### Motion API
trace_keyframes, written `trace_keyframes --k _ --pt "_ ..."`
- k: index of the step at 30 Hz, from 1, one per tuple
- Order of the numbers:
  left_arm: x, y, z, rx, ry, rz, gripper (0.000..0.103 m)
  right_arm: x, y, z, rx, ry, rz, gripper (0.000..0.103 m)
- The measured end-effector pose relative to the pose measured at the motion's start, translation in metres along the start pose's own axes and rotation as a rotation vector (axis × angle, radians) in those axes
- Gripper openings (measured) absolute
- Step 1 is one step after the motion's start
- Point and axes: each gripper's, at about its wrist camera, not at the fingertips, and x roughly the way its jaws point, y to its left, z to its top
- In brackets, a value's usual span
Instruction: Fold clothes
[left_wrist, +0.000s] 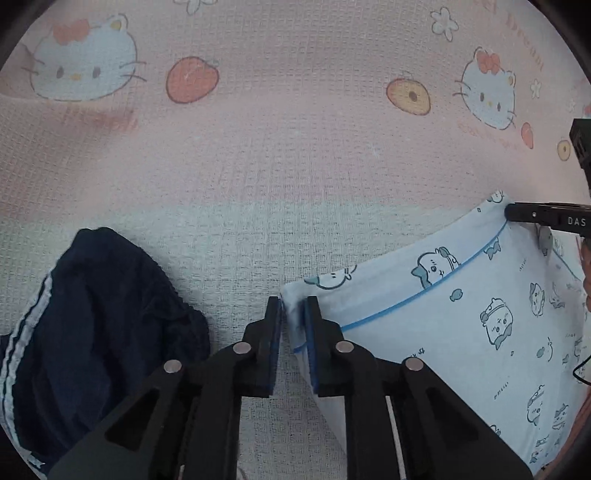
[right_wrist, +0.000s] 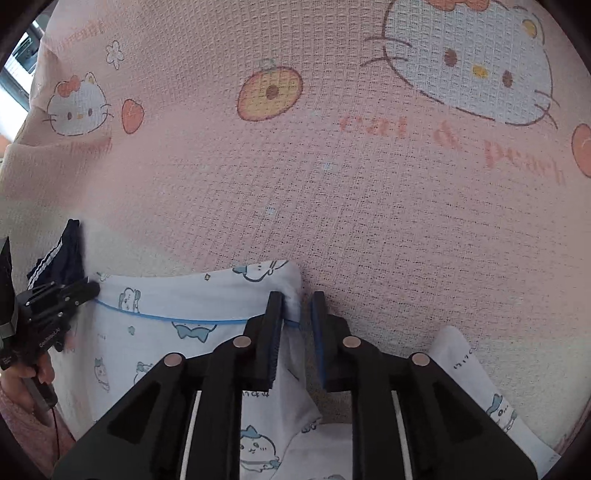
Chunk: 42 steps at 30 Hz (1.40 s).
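A white garment with blue cartoon prints and blue piping (left_wrist: 461, 317) lies on a pink Hello Kitty sheet (left_wrist: 295, 147). My left gripper (left_wrist: 293, 306) is shut on its left corner. In the right wrist view my right gripper (right_wrist: 297, 301) is shut on the garment's (right_wrist: 177, 350) right corner, with the fabric pinched between the blue pads. The right gripper shows at the left view's right edge (left_wrist: 539, 218), and the left gripper at the right view's left edge (right_wrist: 62, 295). The garment's top edge is stretched between both grippers.
A crumpled dark navy garment with white stripes (left_wrist: 92, 325) lies left of the left gripper; it also shows in the right wrist view (right_wrist: 66, 258). Another piece of white printed cloth (right_wrist: 476, 387) lies to the right of the right gripper. The pink sheet (right_wrist: 332, 166) extends ahead.
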Motion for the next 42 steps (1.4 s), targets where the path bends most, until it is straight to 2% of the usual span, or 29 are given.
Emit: trace_keyframes --k 2,3,6,8,9,13,15,19,21,24,27,30,33,36,37,39,40,42 --pt "-0.021 -0.001 0.001 -0.010 -0.069 0.063 0.030 -0.024 0.000 0.000 -0.027 -0.053 -0.045 0.028" --pt "-0.031 -0.003 0.000 -0.019 -0.092 0.069 0.032 -0.038 -0.002 -0.003 -0.016 -0.076 -0.044 0.028" --pt "-0.048 -0.018 -0.007 -0.022 -0.098 -0.074 0.032 -0.070 -0.008 -0.016 0.054 -0.113 -0.009 0.028" --pt "-0.046 -0.040 -0.011 0.018 -0.080 -0.195 0.032 -0.084 -0.012 -0.033 0.077 -0.101 -0.019 0.028" --pt "-0.043 -0.056 -0.013 0.057 -0.065 -0.225 0.032 -0.090 -0.013 -0.045 0.078 -0.089 -0.032 0.028" --pt "-0.036 -0.127 -0.023 0.196 -0.029 -0.329 0.032 -0.090 -0.017 -0.099 0.077 0.001 -0.066 0.028" --pt "-0.028 -0.154 -0.016 0.243 -0.019 -0.352 0.032 -0.080 -0.021 -0.115 0.080 0.040 -0.099 0.028" --pt "0.004 -0.193 0.016 0.310 0.023 -0.394 0.032 -0.071 -0.036 -0.110 0.114 0.031 -0.100 0.028" --pt "0.024 -0.206 0.032 0.325 0.053 -0.395 0.032 -0.065 -0.039 -0.098 0.102 0.027 -0.108 0.028" --pt "0.033 -0.216 0.060 0.327 0.030 -0.403 0.032 -0.045 -0.046 -0.080 0.068 0.050 -0.154 0.028" --pt "0.042 -0.225 0.083 0.331 0.006 -0.388 0.032 -0.041 -0.057 -0.063 0.078 0.009 -0.141 0.028" --pt "0.037 -0.223 0.096 0.286 -0.017 -0.371 0.032 -0.043 -0.069 -0.049 0.126 -0.021 -0.150 0.028" --pt "0.016 -0.209 0.086 0.279 -0.059 -0.347 0.032 -0.058 -0.064 -0.043 0.112 -0.076 -0.119 0.030" --pt "0.013 -0.196 0.067 0.331 -0.030 -0.344 0.032 -0.051 -0.044 -0.041 0.015 -0.043 0.005 0.029" --pt "0.019 -0.195 0.062 0.358 -0.017 -0.295 0.032 -0.043 -0.038 -0.041 -0.015 -0.031 -0.006 0.029" --pt "0.024 -0.192 0.057 0.377 -0.009 -0.232 0.032 -0.024 -0.044 -0.038 -0.020 0.005 -0.138 0.029" --pt "0.022 -0.190 0.056 0.369 -0.012 -0.215 0.032 -0.023 -0.049 -0.036 0.003 0.005 -0.158 0.024" --pt "0.002 -0.189 0.052 0.335 -0.031 -0.227 0.032 -0.036 -0.057 -0.042 0.056 -0.011 -0.127 0.026"
